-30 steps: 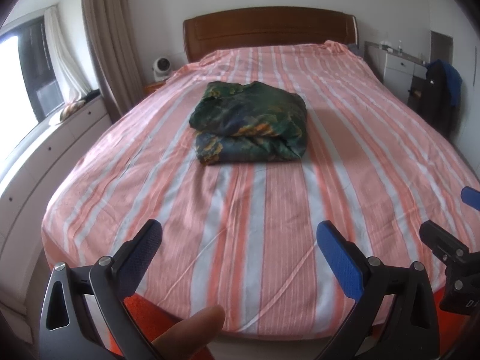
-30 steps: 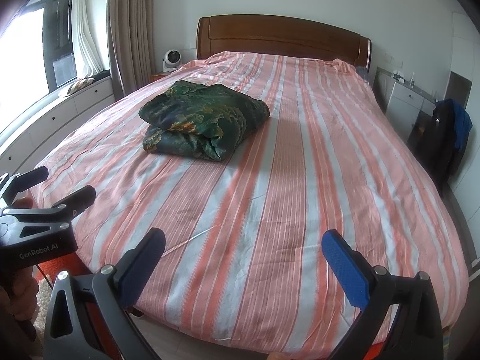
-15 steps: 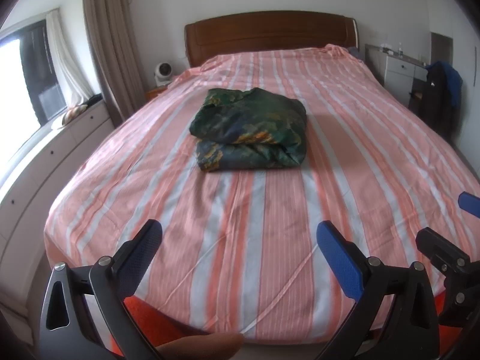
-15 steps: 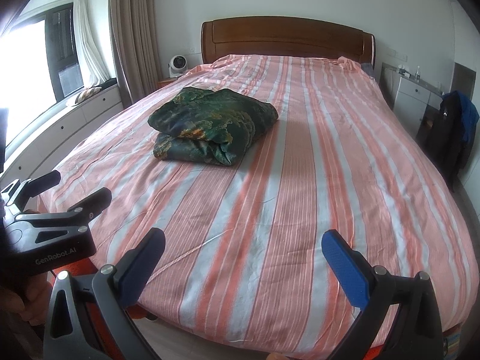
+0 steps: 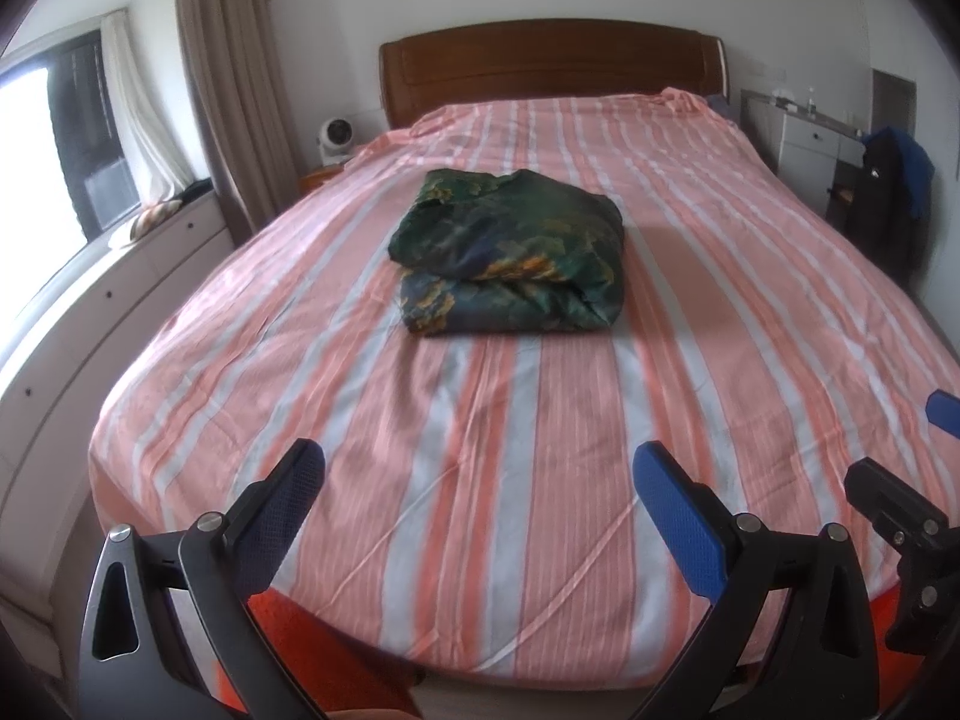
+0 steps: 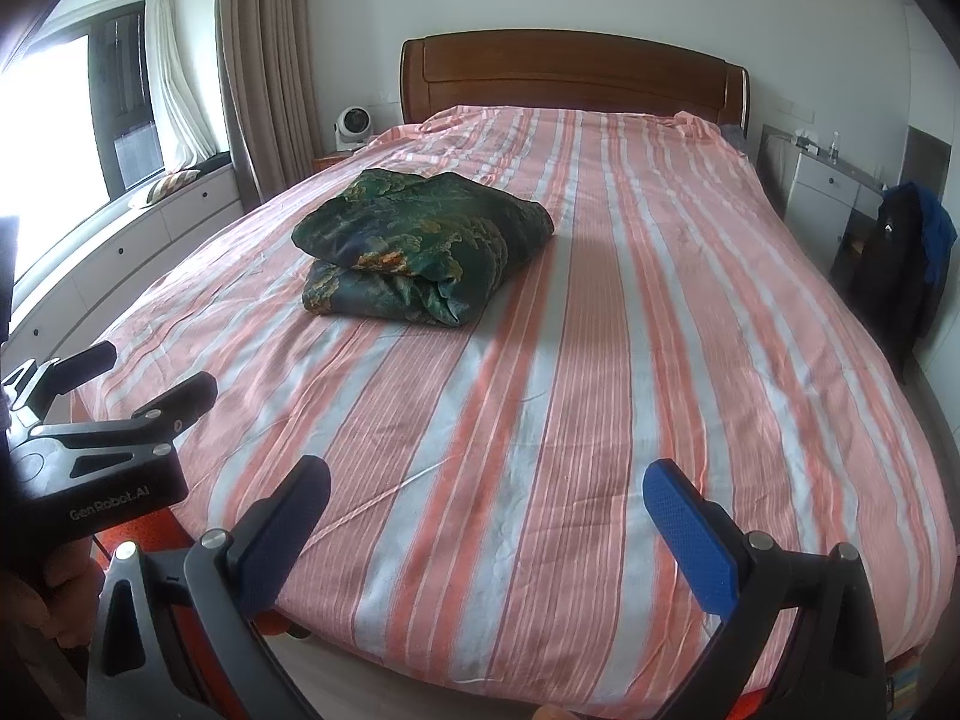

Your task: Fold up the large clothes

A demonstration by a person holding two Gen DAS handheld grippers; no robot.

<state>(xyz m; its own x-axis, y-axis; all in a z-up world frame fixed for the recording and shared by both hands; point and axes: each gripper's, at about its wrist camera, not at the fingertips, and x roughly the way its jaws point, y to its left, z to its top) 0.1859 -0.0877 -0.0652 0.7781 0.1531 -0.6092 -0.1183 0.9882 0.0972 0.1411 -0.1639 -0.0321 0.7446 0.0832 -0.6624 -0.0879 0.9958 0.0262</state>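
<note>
A dark green patterned garment (image 5: 510, 252) lies folded in a thick bundle in the middle of the pink striped bed (image 5: 540, 450). It also shows in the right wrist view (image 6: 420, 252), left of centre. My left gripper (image 5: 480, 480) is open and empty, held above the foot of the bed, well short of the garment. My right gripper (image 6: 486, 492) is open and empty, also over the foot end. The left gripper's body shows in the right wrist view (image 6: 108, 426) at the left edge. The right gripper's body shows in the left wrist view (image 5: 900, 516) at the right edge.
A wooden headboard (image 5: 552, 66) stands at the far end. A low white cabinet (image 5: 90, 324) runs under the window on the left. A small fan (image 5: 336, 141) sits on a bedside stand. A white dresser (image 5: 810, 138) and a dark hanging jacket (image 5: 894, 192) stand on the right.
Both grippers have drawn back and risen from the bed, still open. The folded garment has not moved.
</note>
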